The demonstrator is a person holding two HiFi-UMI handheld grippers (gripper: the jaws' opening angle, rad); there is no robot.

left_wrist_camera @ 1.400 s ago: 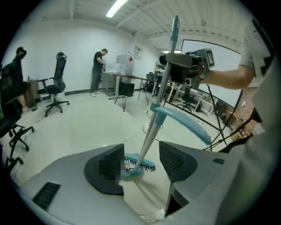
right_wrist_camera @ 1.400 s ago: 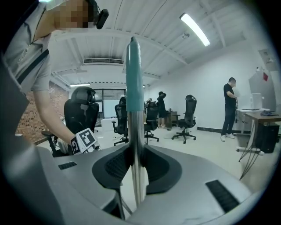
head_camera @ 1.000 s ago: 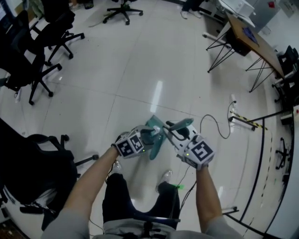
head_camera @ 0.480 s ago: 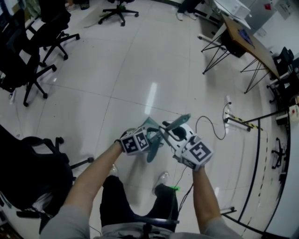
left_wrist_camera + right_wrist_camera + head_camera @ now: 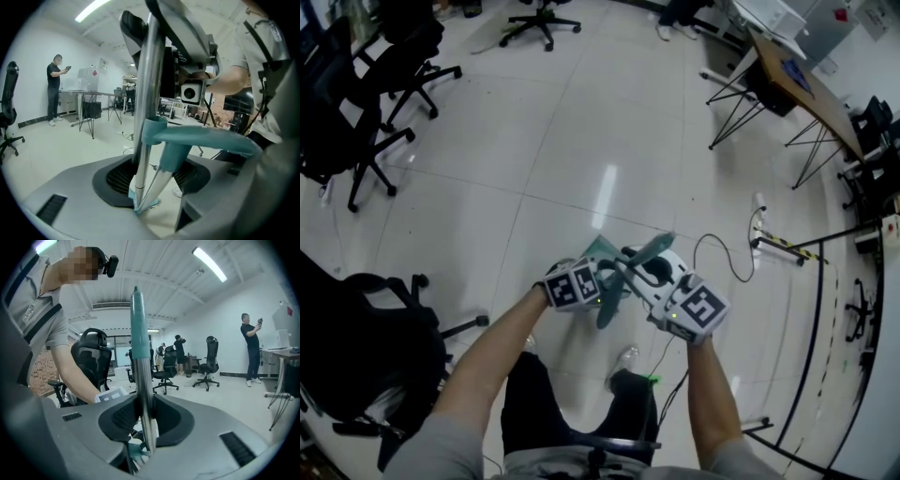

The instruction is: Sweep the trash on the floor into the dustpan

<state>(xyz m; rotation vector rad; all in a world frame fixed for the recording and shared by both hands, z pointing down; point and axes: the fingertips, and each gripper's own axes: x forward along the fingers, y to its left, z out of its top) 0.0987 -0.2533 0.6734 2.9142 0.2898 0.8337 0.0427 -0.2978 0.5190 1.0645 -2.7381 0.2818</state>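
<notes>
Glossy white floor (image 5: 534,141), black office chairs (image 5: 337,127), wooden desk (image 5: 811,89)

Glossy pale tiled floor (image 5: 534,141) carries a wooden desk (image 5: 811,94); a white power strip (image 5: 759,220) lies near the desk's legs, black office chairs (image 5: 356,122) well apart from the desk.

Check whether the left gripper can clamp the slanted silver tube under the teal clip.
Probably yes. The slanted silver tube sits between the jaws of the left gripper; whether the pads press on it is unclear. But the upright pole, clamped by the right gripper, shares that gap, so closing would likely pinch both.
</notes>
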